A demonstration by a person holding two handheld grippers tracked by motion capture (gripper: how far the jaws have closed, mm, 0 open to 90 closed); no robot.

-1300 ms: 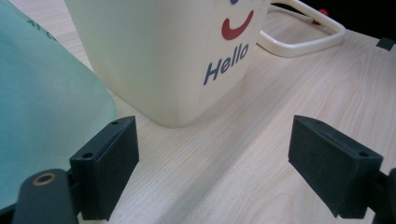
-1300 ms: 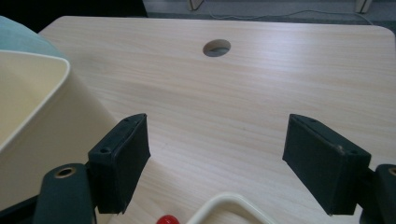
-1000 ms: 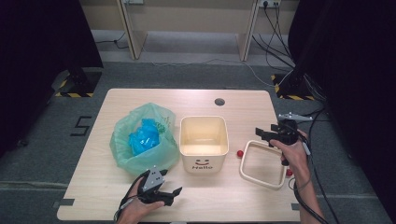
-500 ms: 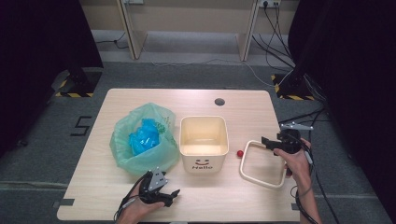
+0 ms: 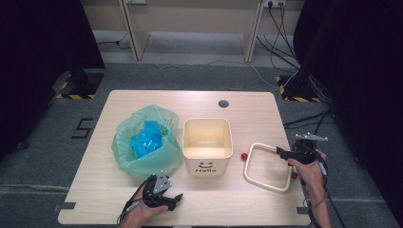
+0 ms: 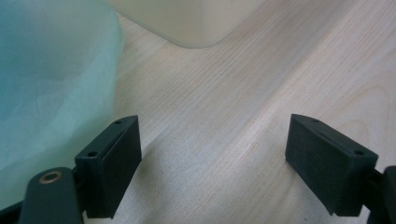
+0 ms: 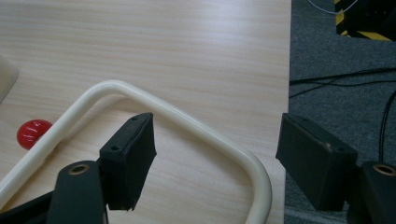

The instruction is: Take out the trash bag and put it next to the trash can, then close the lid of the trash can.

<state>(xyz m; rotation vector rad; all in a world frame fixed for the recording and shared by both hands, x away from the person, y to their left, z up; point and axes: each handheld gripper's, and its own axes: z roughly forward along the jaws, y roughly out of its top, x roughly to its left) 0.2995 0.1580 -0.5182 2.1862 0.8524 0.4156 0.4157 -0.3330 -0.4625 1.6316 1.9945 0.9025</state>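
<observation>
The right hand-held gripper (image 5: 281, 152) has dropped onto the cream frame (image 5: 267, 167), its released jaws narrowing astride the rim, probably about to grasp it.

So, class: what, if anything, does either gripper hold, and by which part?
Nothing is held. The right gripper straddles the cream ring's corner, jaws open; the left gripper is open over bare table.
</observation>
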